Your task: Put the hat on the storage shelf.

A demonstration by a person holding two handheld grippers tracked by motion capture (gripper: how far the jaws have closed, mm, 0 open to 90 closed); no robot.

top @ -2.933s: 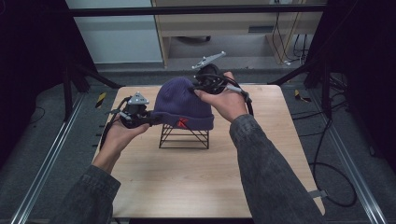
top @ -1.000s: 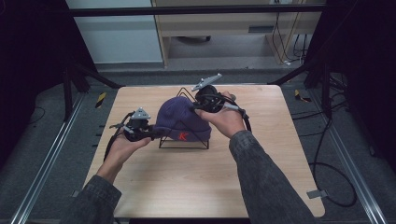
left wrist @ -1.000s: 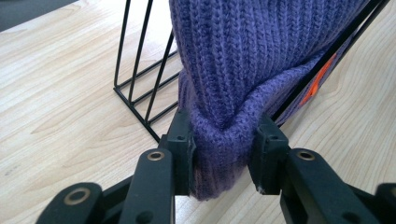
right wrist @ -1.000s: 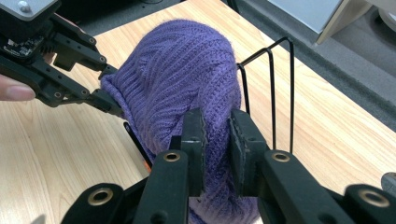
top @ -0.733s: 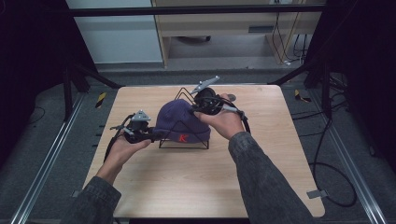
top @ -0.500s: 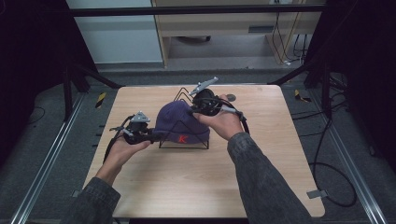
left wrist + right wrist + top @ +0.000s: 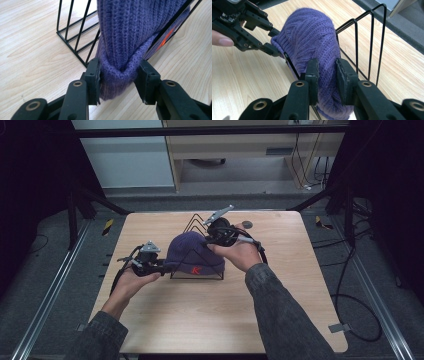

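Together, the left gripper (image 7: pixel 117 75) and right gripper (image 7: pixel 327 77) each pinched the purple hat (image 7: pixel 192 252), one at each end, probably so it could stretch over the black wire rack (image 7: pixel 197 224) on the table (image 7: pixel 280 320).

Person: dark grey denim-like sleeves (image 7: pixel 280 315) on both forearms. Left tool (image 7: pixel 118 76): two black jaws with flat dark pads, brass-ringed pivot holes, looping black cable. Right tool (image 7: pixel 327 75): matching black jaws; grey three-cornered plate (image 7: pixel 218 213) on top.

Dim surroundings, evenly lit table (image 7: pixel 210 320); close views sharp, glare-free.
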